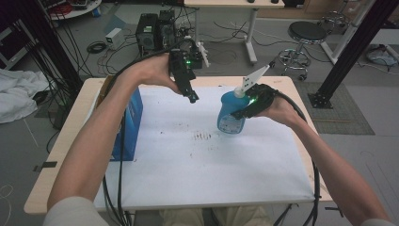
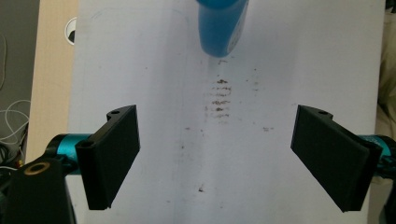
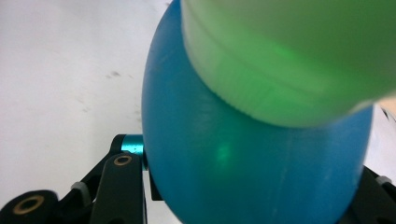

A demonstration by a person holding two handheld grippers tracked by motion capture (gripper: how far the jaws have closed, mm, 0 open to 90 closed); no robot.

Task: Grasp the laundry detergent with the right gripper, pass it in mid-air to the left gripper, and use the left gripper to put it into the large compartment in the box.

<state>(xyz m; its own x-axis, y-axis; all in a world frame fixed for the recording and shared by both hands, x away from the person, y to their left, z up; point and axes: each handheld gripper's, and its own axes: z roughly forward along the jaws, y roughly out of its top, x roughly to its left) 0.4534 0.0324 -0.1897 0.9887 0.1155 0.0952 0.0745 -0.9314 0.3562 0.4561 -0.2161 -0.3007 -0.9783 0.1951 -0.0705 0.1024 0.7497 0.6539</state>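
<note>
The right gripper [image 1: 241, 112] is clamped around a blue bottle [image 1: 230, 114] with a pale cap [image 1: 239, 92], holding it toward the far right part of the white sheet [image 1: 197, 165] that covers the worktop [image 1: 61, 141]. In the right gripper view the bottle's body [image 3: 252, 172] sits tight between the jaws, with the cap [image 3: 289, 56] close to the lens and tinted green by a light. Whether its base rests on the sheet or hangs just above it, I cannot tell.

The left gripper [image 1: 192, 97] is raised over the far middle of the sheet, apart from the bottle, its jaws spread wide and holding nothing. Its own view looks down on dark smudges [image 2: 219, 100] on the sheet, with the bottle's lower end [image 2: 222, 28] beyond them.

A blue box [image 1: 129, 125] stands at the sheet's left edge, beside the left forearm.
</note>
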